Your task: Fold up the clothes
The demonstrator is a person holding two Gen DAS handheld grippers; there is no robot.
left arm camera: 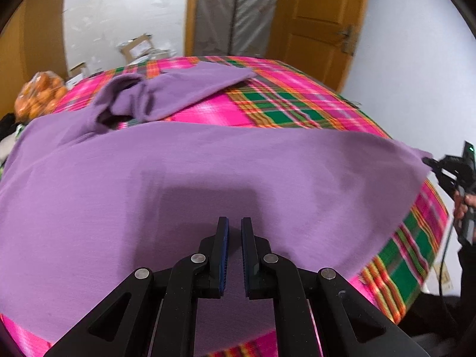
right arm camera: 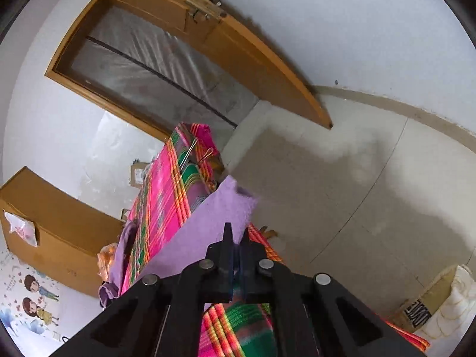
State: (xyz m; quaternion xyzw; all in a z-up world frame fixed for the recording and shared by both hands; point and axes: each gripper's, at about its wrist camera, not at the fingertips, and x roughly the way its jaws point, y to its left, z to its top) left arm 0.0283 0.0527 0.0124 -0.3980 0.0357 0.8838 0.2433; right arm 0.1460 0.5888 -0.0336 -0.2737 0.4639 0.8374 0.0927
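A purple garment (left arm camera: 208,184) lies spread over the pink and green plaid cloth (left arm camera: 285,101) that covers the table. One crumpled sleeve (left arm camera: 125,101) sits at the far left. My left gripper (left arm camera: 235,226) hovers low over the garment's near middle. Its jaws stand a narrow gap apart, and only flat fabric shows between them. My right gripper (right arm camera: 236,238) is shut on the garment's corner (right arm camera: 235,199) and holds it off the table's right edge. In the left wrist view this right gripper (left arm camera: 430,162) shows at the far right, held by a hand (left arm camera: 464,205).
An orange bag (left arm camera: 38,95) rests at the table's far left edge. Beyond the table are cardboard boxes (left arm camera: 136,47), a wooden door (left arm camera: 318,15) and a plastic-covered doorway (right arm camera: 154,59). The tiled floor (right arm camera: 357,178) lies to the right of the table.
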